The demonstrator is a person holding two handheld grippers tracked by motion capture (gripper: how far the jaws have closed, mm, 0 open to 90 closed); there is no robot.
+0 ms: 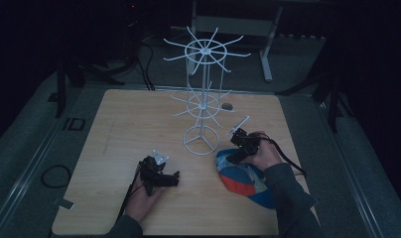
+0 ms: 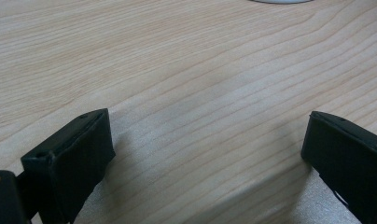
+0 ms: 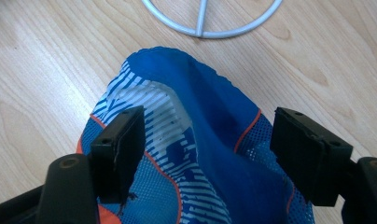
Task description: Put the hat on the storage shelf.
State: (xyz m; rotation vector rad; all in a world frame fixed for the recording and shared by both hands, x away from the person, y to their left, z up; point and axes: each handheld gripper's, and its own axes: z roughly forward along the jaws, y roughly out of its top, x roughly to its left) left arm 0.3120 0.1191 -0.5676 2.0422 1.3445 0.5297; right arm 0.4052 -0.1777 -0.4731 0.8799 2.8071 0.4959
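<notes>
A blue cap (image 1: 245,181) with white stripes, orange trim and mesh panels lies on the wooden table (image 1: 119,129), near the front right. My right gripper (image 1: 235,154) hovers over the cap's left end, held in a hand. In the right gripper view the jaws of this gripper (image 3: 207,140) stand wide apart on either side of a raised fold of the cap (image 3: 177,79), and the pads do not press on it. My left gripper (image 1: 175,177) rests low at the front centre, open, with bare wood between its jaws (image 2: 207,149).
A white wire display stand (image 1: 203,99) with two tiers of radiating hooks rises at the table's middle. Its ring base (image 3: 210,23) lies just beyond the cap. Dark floor, cables and a metal frame surround the table.
</notes>
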